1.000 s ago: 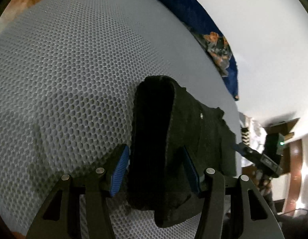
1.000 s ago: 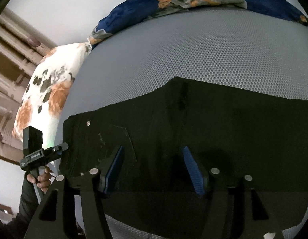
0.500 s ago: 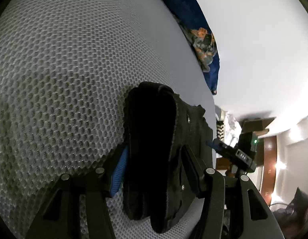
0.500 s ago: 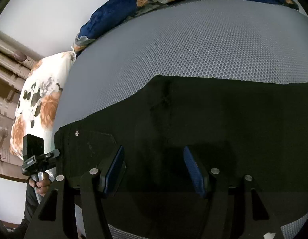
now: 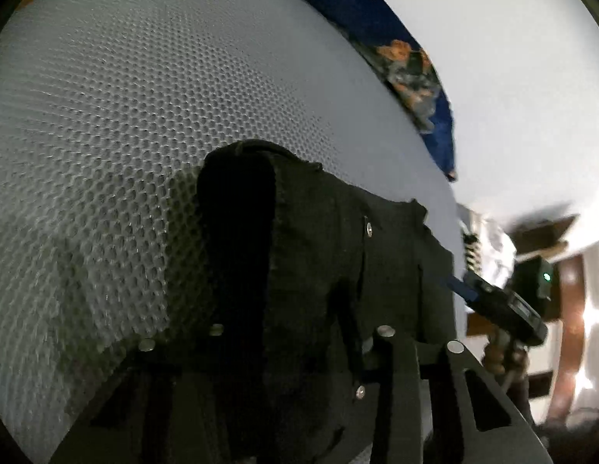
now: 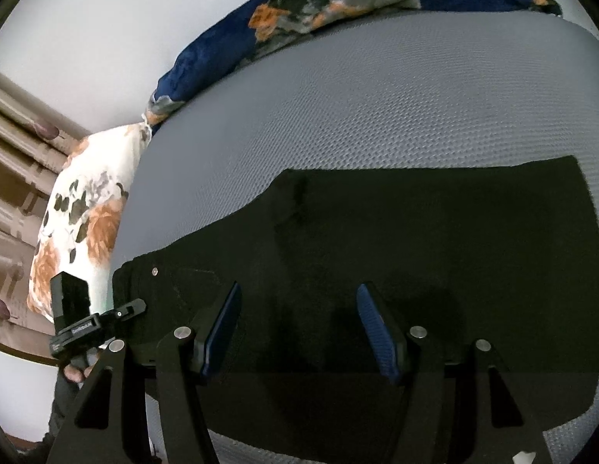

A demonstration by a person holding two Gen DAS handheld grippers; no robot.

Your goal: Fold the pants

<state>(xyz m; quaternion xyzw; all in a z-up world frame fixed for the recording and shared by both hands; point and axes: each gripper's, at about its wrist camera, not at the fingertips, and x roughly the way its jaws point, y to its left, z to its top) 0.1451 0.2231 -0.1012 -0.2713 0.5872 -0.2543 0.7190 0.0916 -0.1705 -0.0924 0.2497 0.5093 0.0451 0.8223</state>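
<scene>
Black fabric: the pants (image 6: 396,270) are lying flat on the grey mesh mattress (image 6: 377,96), doubled leg on leg, long axis running side to side across the right wrist view.
Waistband end: it is sitting at the left gripper (image 5: 295,332), draped over the fingers and bunching upward; whether those fingers are clamping the cloth cannot be told.
Right gripper (image 6: 299,321): it is hovering over the middle of the pants, fingers spread apart, holding nothing.
Nearer hand: the left, judging by contact with the waistband.
Containers: none showing.
Beyond the pants: a blue floral blanket (image 6: 299,11) is lying at the mattress's far edge, a floral pillow (image 6: 79,212) past the waistband end.
</scene>
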